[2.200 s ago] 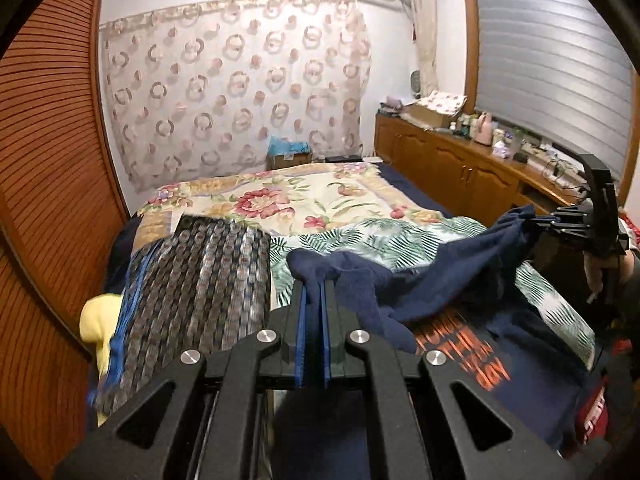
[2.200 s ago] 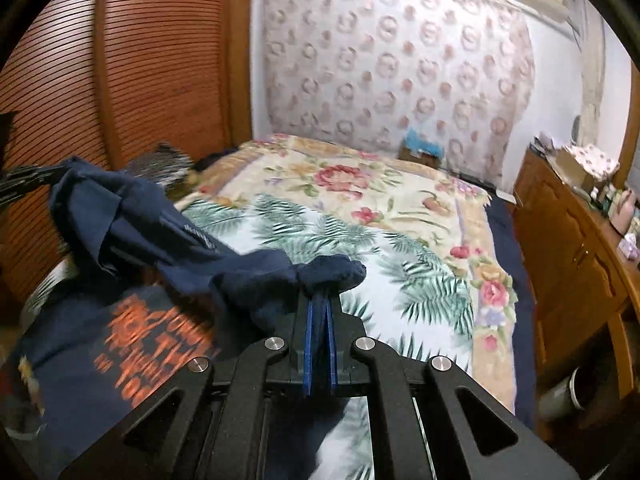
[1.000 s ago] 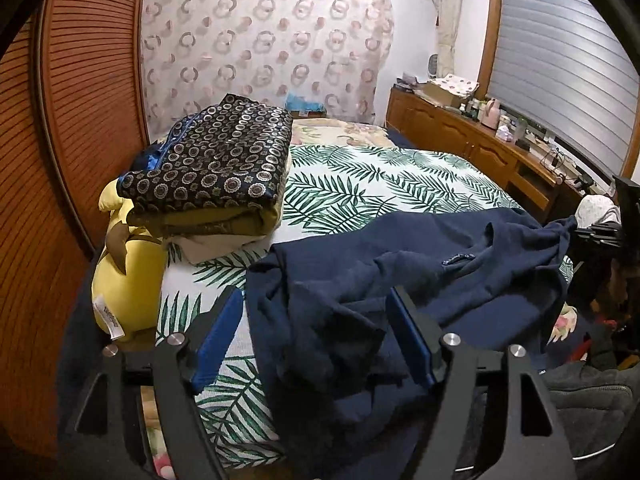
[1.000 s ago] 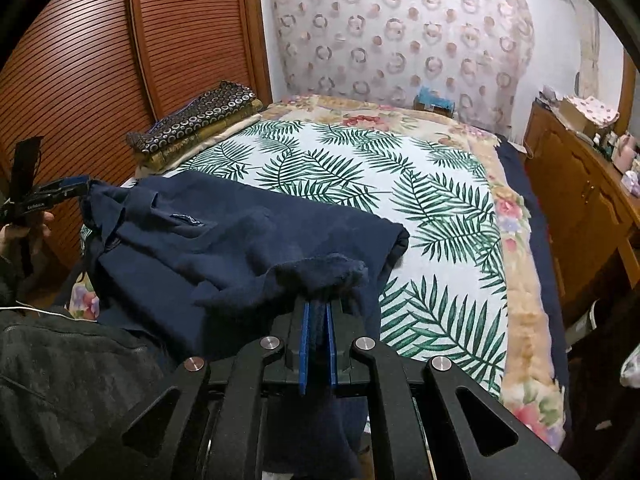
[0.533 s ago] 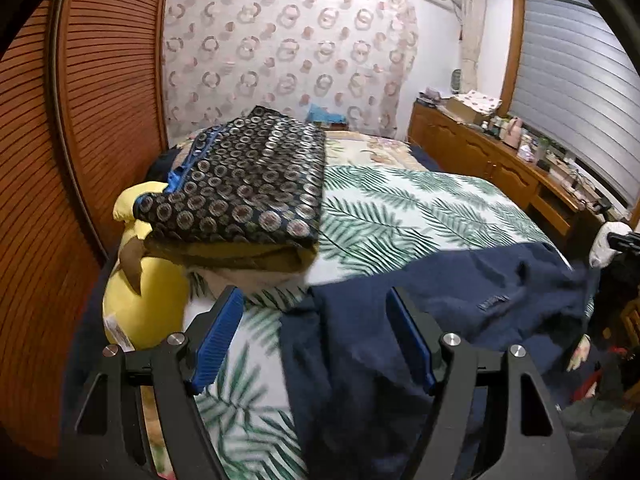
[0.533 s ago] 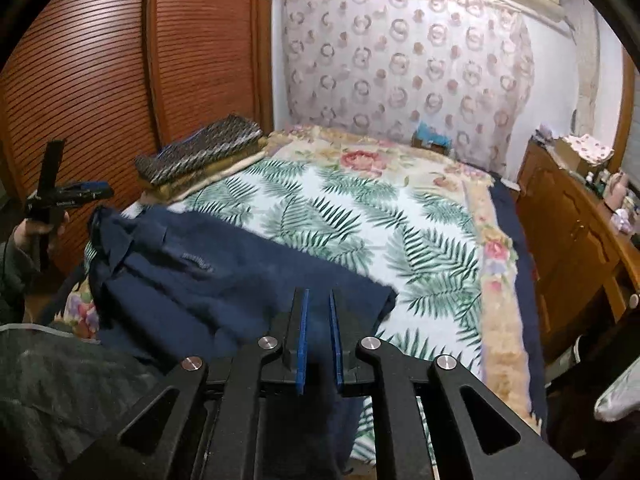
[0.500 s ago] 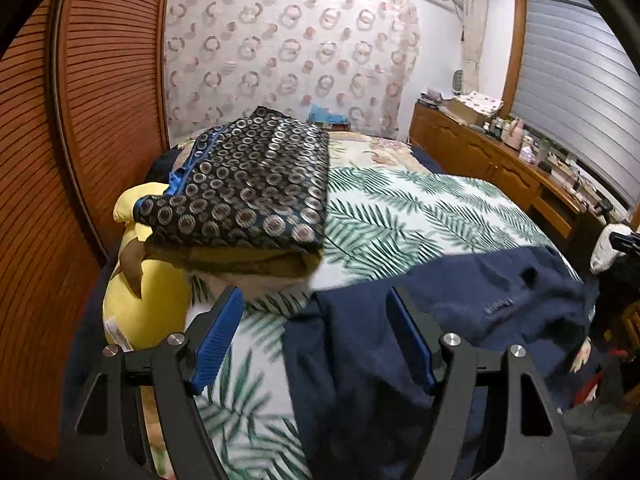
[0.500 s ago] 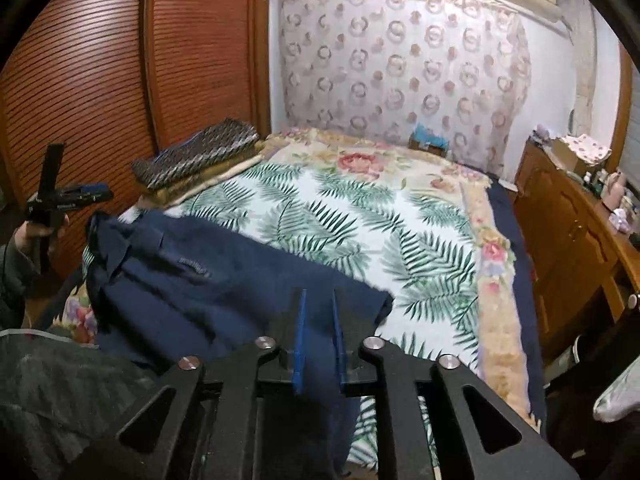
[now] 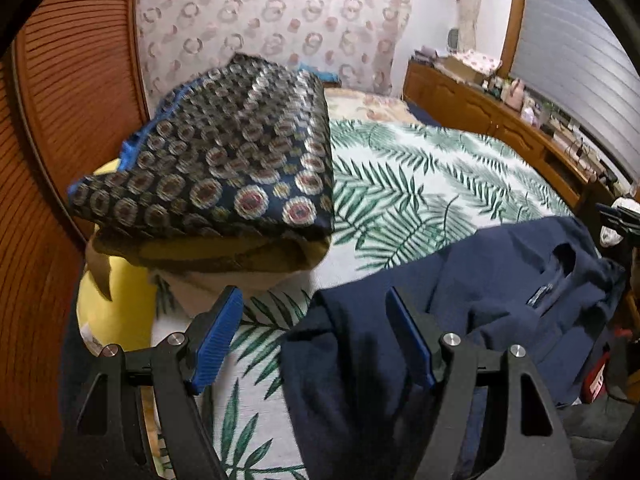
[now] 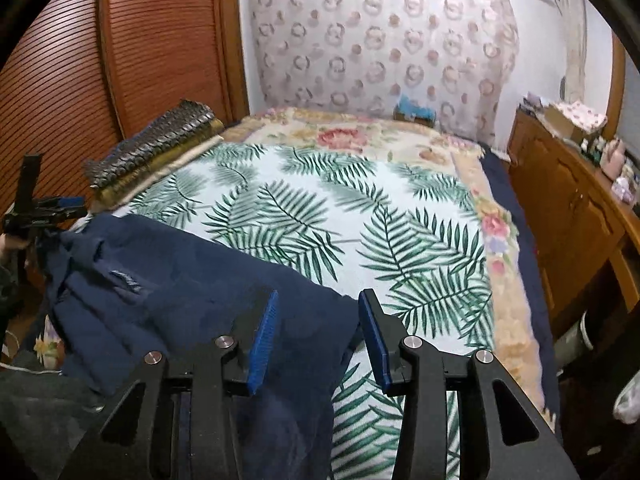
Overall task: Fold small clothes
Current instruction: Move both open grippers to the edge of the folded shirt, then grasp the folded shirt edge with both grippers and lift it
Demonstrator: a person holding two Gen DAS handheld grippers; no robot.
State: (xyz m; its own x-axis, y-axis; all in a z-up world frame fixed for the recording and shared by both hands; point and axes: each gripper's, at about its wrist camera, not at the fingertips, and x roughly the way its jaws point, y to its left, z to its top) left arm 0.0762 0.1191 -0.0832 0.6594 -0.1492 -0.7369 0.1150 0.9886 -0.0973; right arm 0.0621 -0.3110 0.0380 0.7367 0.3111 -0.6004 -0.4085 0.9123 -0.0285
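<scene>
My navy shirt (image 10: 192,288) lies spread at lower left, right gripper (image 10: 316,336) just opening off it, left gripper (image 9: 316,336) apart, so next I regrip an edge to fold

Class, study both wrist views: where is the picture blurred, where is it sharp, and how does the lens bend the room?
Left wrist view: the patterned folded stack is smeared by motion, the left gripper sharp. Right wrist view: bed edge slightly blurred, the right gripper crisp. Both: fisheye bows the wooden doors; dark corners.

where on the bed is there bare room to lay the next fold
Free: the palm-leaf sheet between the navy shirt and the floral blanket. Crowded: the folded stack by the wardrobe side and the near edge under the shirt.
</scene>
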